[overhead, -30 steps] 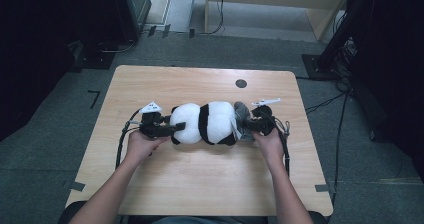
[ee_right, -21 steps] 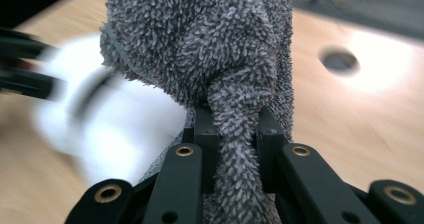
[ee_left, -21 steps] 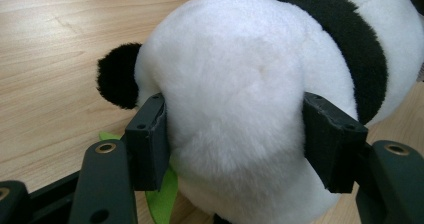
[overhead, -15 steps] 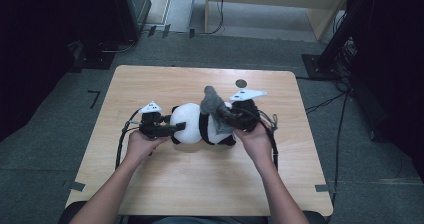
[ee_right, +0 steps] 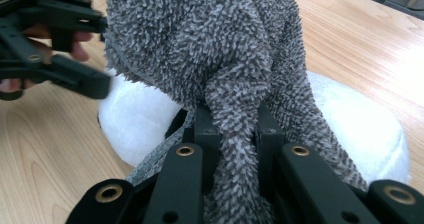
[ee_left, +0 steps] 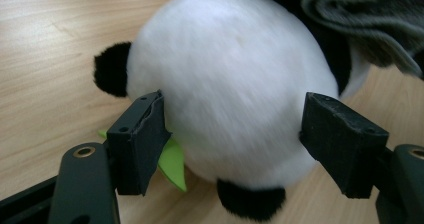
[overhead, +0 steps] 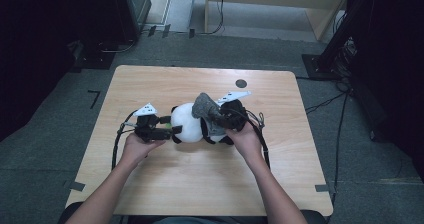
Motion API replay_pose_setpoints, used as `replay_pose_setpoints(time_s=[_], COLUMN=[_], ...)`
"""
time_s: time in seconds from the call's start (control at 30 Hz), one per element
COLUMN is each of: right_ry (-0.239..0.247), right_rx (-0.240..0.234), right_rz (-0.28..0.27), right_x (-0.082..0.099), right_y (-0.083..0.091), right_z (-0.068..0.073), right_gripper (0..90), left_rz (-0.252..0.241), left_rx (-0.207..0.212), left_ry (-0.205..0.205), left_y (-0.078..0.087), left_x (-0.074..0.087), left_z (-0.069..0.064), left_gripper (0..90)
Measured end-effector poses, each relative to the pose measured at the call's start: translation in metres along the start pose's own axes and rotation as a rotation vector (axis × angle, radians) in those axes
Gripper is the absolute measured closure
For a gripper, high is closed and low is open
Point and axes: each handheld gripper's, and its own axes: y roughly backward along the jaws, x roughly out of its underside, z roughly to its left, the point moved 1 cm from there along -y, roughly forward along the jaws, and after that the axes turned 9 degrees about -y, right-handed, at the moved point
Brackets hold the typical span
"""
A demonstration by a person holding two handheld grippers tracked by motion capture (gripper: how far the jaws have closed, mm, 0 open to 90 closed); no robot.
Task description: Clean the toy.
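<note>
Since the earlier frames, the right gripper (overhead: 216, 115) has carried the grey cloth (overhead: 204, 106) from the toy's right end up over its body, and the left gripper (overhead: 169, 126) has just been opening its jaws, with the panda's white head between them.

Left gripper: positioned nearer the table's (overhead: 200, 184) left edge. In the left gripper view, both pads (ee_left: 142, 139) stand against the sides of the head, one at each flank, loosely; a firm grip cannot be confirmed. A green leaf-shaped piece (ee_left: 172, 165) protrudes under the head beside the left pad.

Right gripper (ee_right: 235, 134): jaws closed tight on a bunched fold of the grey cloth (ee_right: 220, 59), which hangs over the toy.

Plush panda (overhead: 187, 124): lying on its side at the table's centre, head toward the left edge.

A dark round mark (overhead: 241, 83) sits near the far edge.
</note>
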Motion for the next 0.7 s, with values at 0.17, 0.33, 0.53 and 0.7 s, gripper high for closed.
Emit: replay_pose_setpoints(time_s=[0.17, 0.33, 0.53, 0.7], right_ry=[-0.015, -0.027, -0.034, -0.043], right_rx=[-0.018, -0.026, -0.023, -0.031], right_rz=[0.002, -0.002, -0.007, -0.011], right_x=[0.000, -0.001, -0.001, 0.000], right_y=[-0.003, -0.005, -0.006, -0.006], right_z=[-0.003, -0.004, -0.003, -0.003], right_gripper=[79.4, 79.3, 79.3, 79.2], left_rz=[-0.022, -0.021, -0.049, -0.041], left_rx=[-0.015, -0.096, -0.107, -0.111], left_ry=[-0.049, -0.102, -0.051, -0.027], left_y=[-0.009, -0.026, -0.035, -0.036], left_x=[0.010, 0.015, 0.017, 0.019], left_z=[-0.013, -0.020, -0.016, -0.015], left_gripper=[24.0, 13.2, 12.9, 26.3])
